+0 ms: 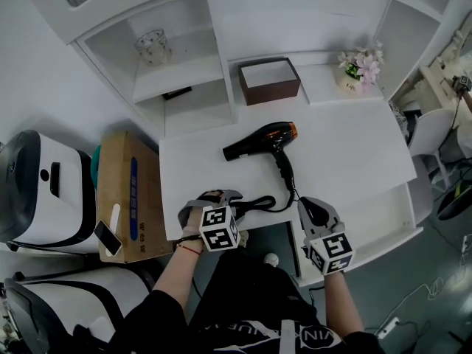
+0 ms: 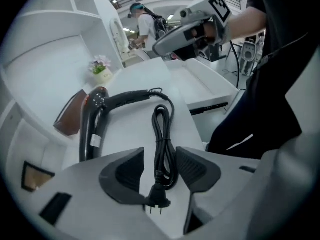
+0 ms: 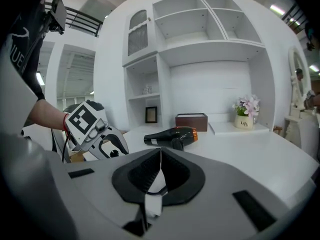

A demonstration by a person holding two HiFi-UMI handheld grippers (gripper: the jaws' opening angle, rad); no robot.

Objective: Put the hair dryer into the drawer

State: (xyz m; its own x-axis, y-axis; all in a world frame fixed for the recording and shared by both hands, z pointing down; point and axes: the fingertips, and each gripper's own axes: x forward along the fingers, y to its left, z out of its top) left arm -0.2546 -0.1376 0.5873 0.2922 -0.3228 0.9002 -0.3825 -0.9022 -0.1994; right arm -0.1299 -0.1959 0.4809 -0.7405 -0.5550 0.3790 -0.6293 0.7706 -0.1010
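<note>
Left gripper: I read its jaws spread wide, aimed steeply down. One coiled cord lies between them, not pinched, with the plug at the near end.

One hair dryer lies flat on the tabletop ahead of both grippers. Its barrel's long axis runs crosswise, nozzle toward the left gripper's side, orange rear end to the right, handle pointing back at the grippers.

Right gripper: jaws closed together, holding nothing. One open drawer sits just to its right.
</note>
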